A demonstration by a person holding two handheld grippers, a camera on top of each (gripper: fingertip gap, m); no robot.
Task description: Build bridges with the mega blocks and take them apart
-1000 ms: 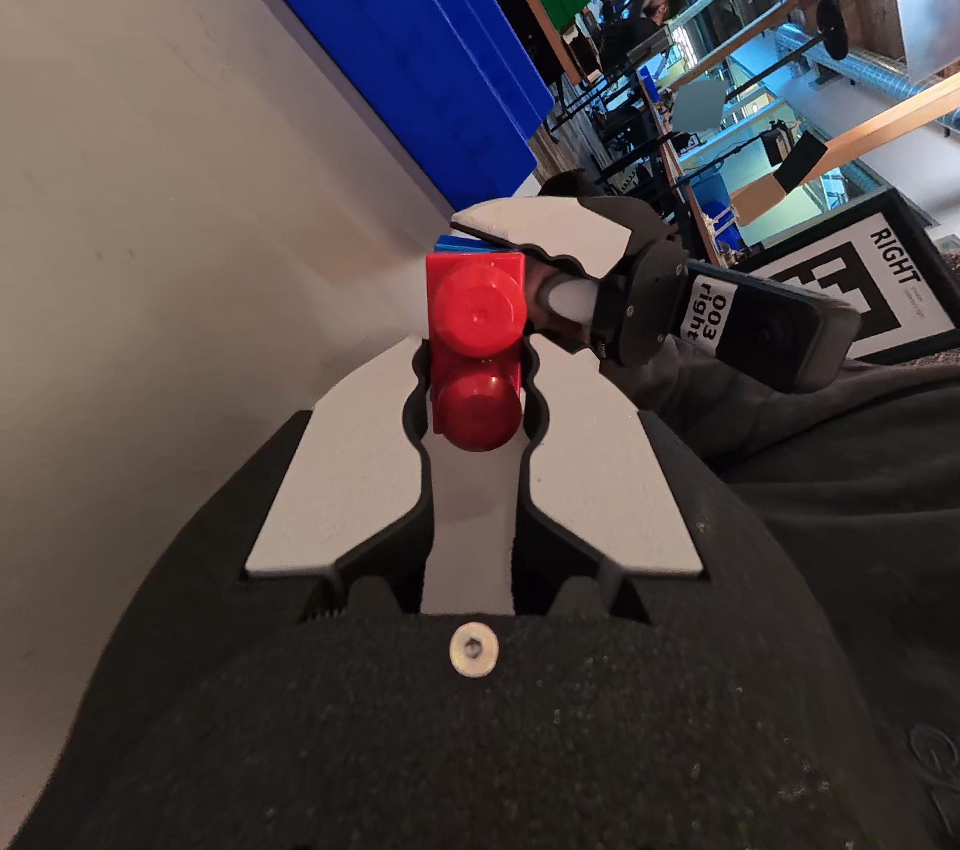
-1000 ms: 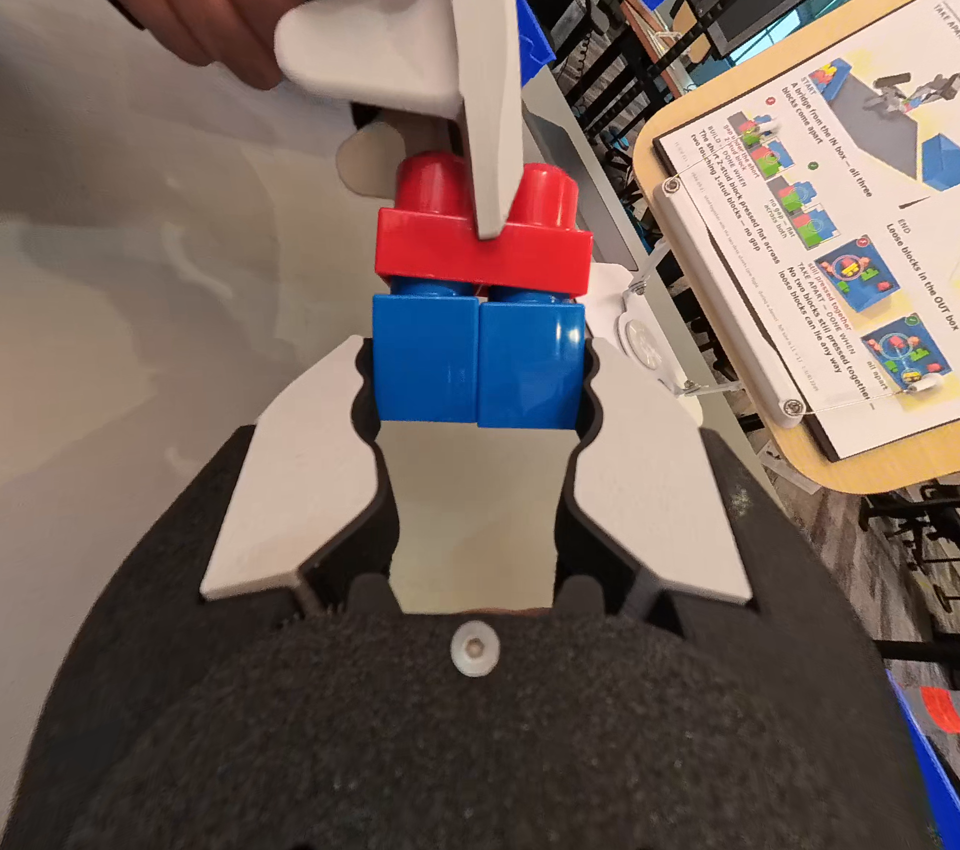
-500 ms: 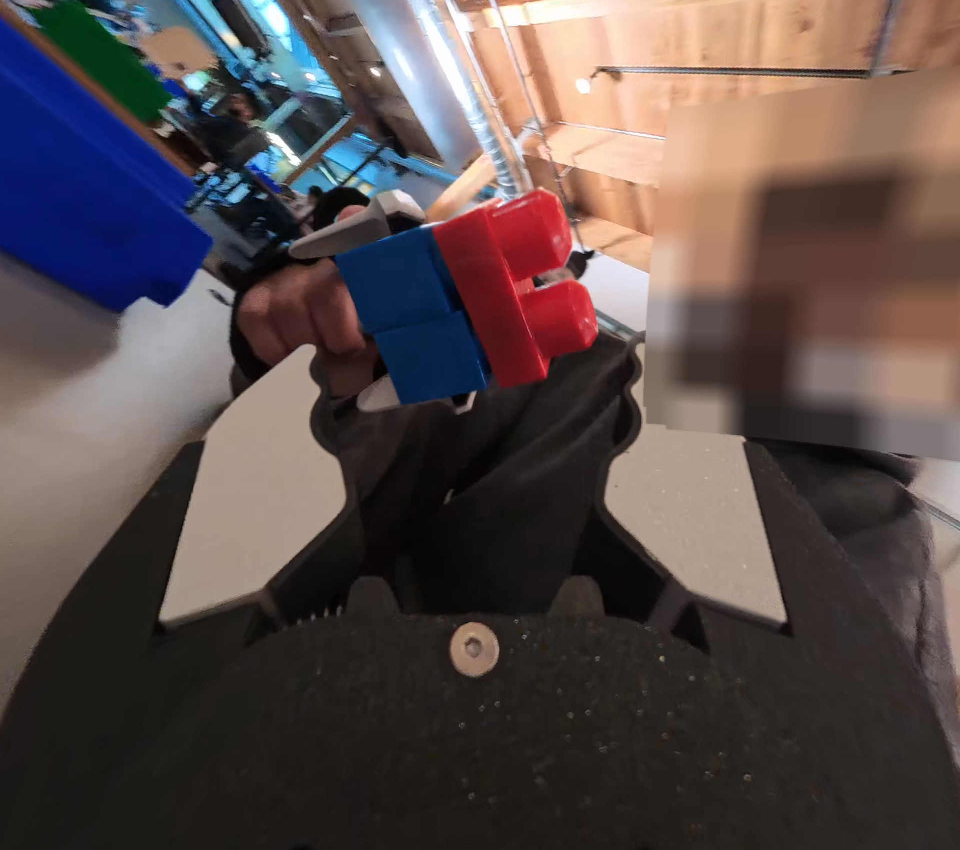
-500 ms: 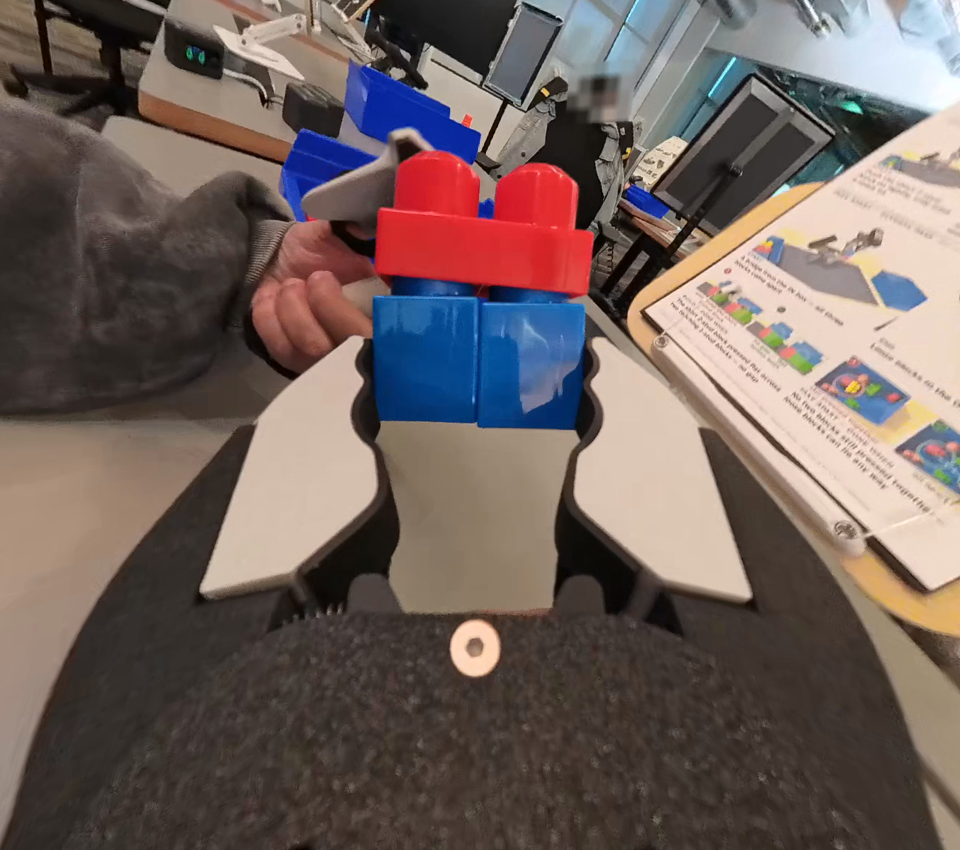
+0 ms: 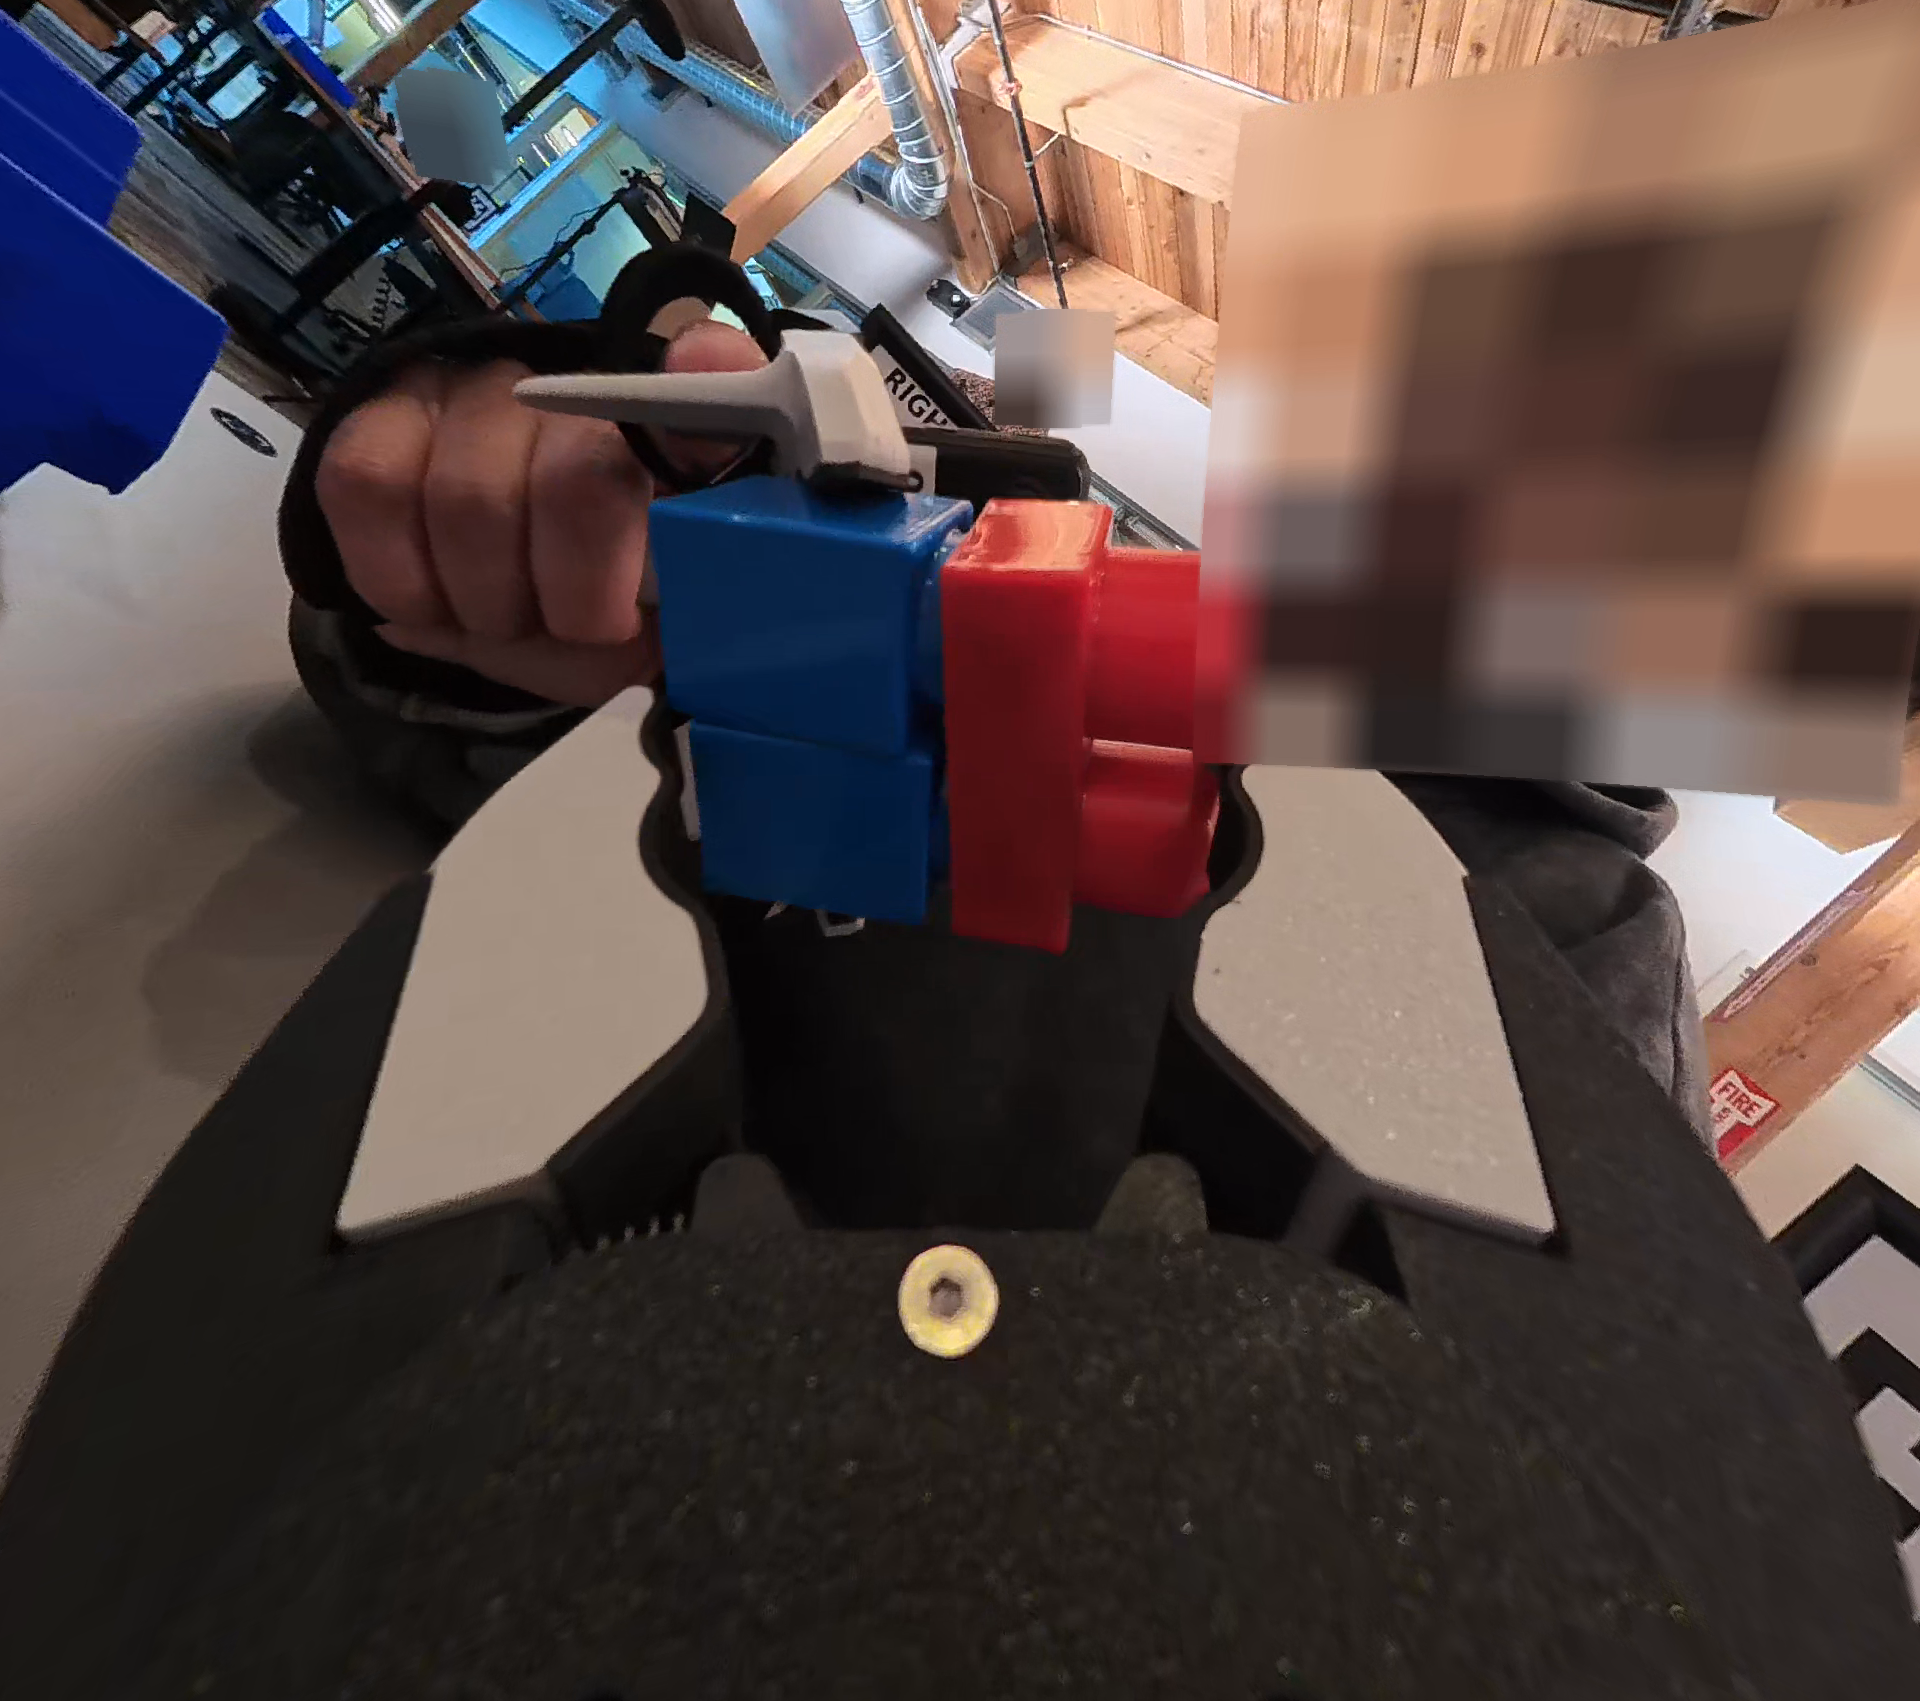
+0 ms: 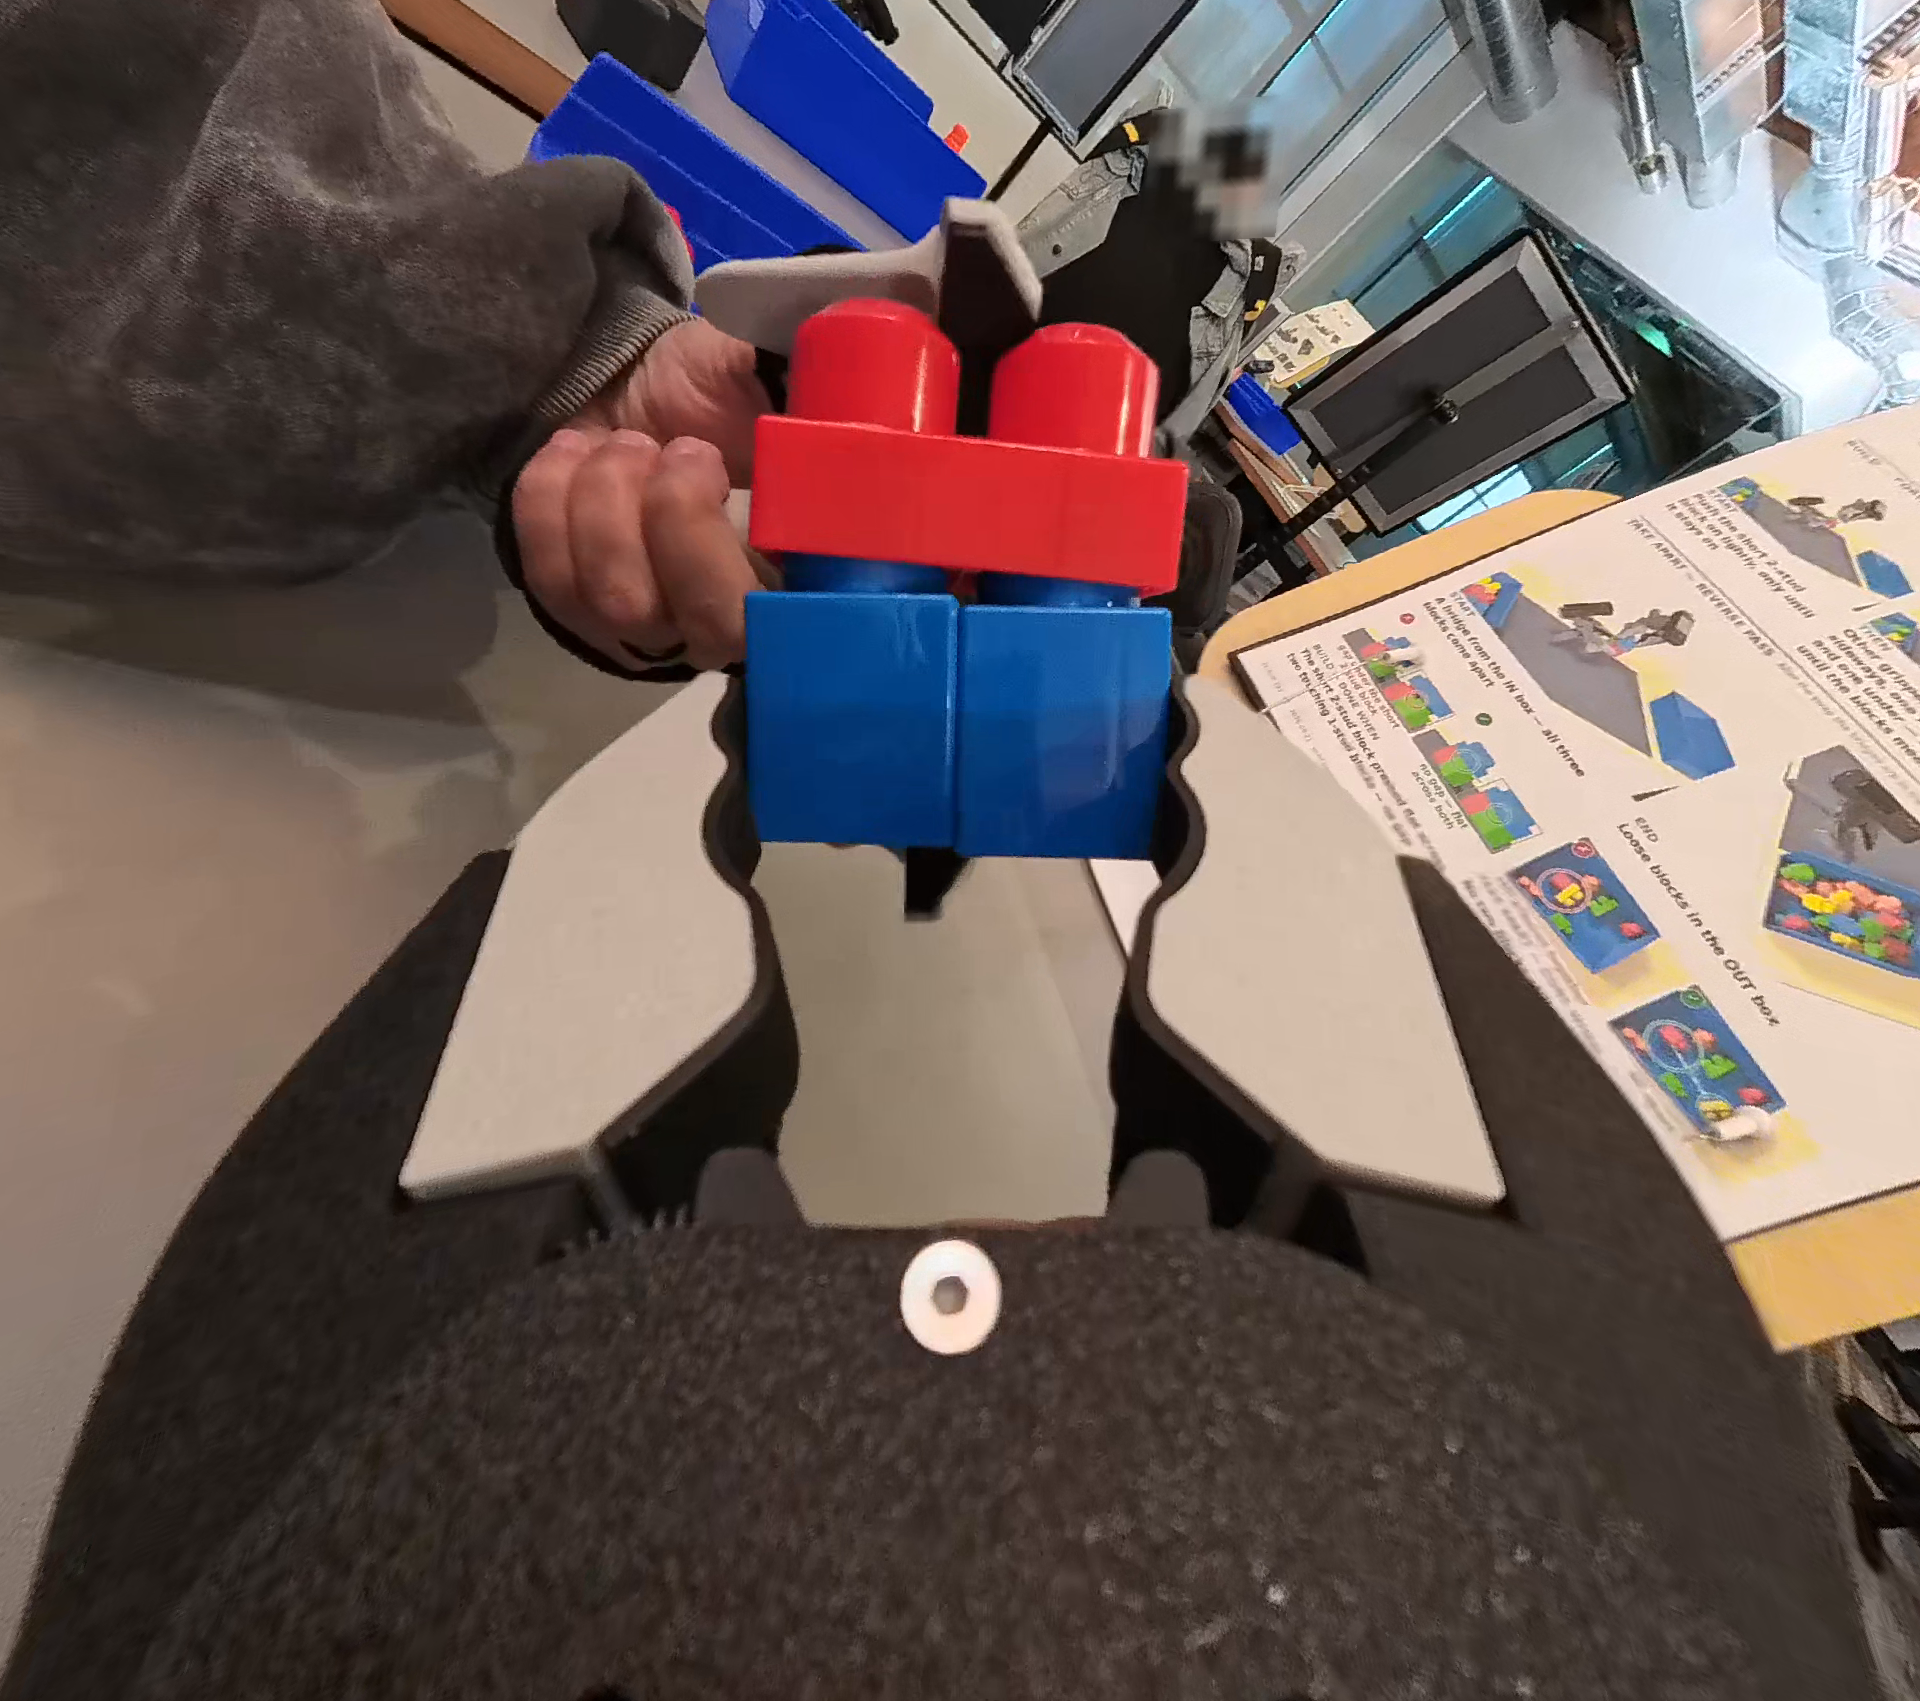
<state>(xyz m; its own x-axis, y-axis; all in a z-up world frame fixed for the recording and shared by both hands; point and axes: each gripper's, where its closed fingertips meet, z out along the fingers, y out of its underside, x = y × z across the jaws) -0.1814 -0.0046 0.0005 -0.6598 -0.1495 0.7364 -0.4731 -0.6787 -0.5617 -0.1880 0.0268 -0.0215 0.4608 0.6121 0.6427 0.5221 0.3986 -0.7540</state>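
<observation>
From the left tongs' camera, the left tongs (image 5: pixel 951 830) stand spread wide, gripping nothing. Between their tips sits the little bridge: two blue blocks (image 5: pixel 800 695) side by side with a red block (image 5: pixel 1013 721) pressed across them, studs pointing right. A hand (image 5: pixel 468 550) behind the blue blocks holds the other tool.

From the right tongs' camera, the right tongs (image 6: pixel 956 747) clamp the two blue blocks (image 6: pixel 956 726) from both sides, red block (image 6: pixel 966 498) on top. Right of the blocks lies an instruction sheet (image 6: pixel 1621 810); blue bins (image 6: pixel 790 93) stand behind them.
</observation>
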